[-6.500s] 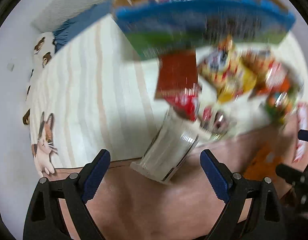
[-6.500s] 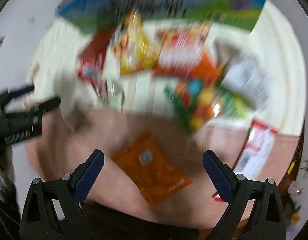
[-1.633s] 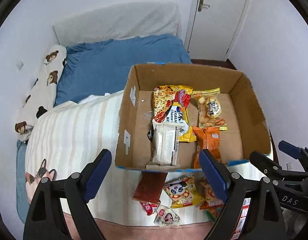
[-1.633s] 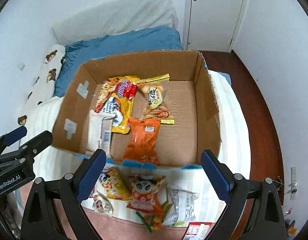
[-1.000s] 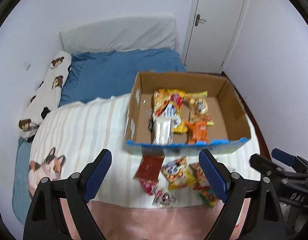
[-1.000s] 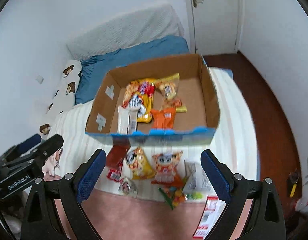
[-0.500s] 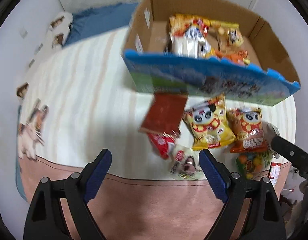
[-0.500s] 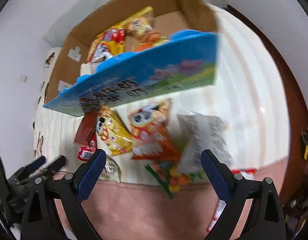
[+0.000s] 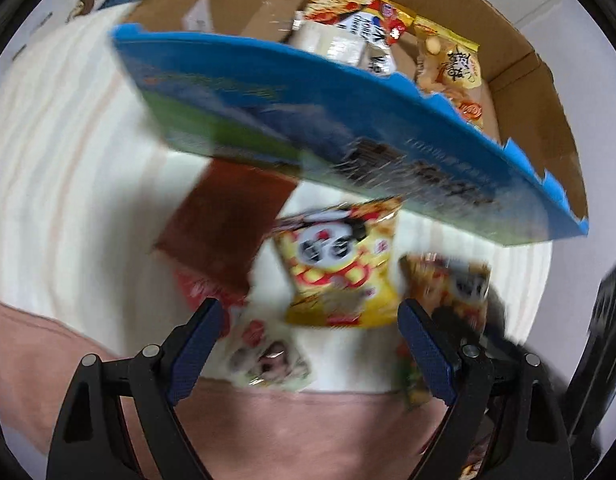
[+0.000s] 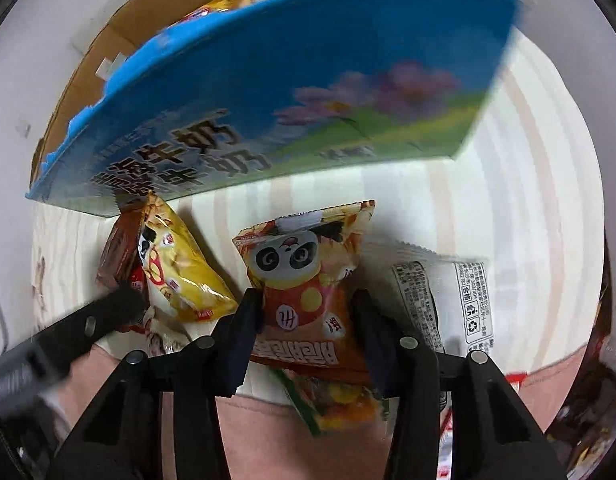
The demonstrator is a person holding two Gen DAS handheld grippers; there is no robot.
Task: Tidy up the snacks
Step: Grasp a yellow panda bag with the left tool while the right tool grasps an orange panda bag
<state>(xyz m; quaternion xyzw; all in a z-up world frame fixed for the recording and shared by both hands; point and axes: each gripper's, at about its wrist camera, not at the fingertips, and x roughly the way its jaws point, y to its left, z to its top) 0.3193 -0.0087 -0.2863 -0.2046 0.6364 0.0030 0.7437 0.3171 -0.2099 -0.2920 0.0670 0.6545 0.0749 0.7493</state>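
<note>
My right gripper (image 10: 308,322) sits directly over the orange panda snack bag (image 10: 308,280), whose long axis runs away from me toward the cardboard box (image 10: 268,92). Its jaws have just been closing, and the pads now pinch the bag's sides. That bag lies near the bed's front edge, just short of the box. My left gripper (image 9: 308,344) hangs wide open and empty above the yellow panda bag (image 9: 339,268) beside it.

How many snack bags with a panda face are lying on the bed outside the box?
2. The orange panda bag lies between the right gripper fingers, which have just been closing. The yellow panda bag lies to its left. Others may be hidden under the box.
</note>
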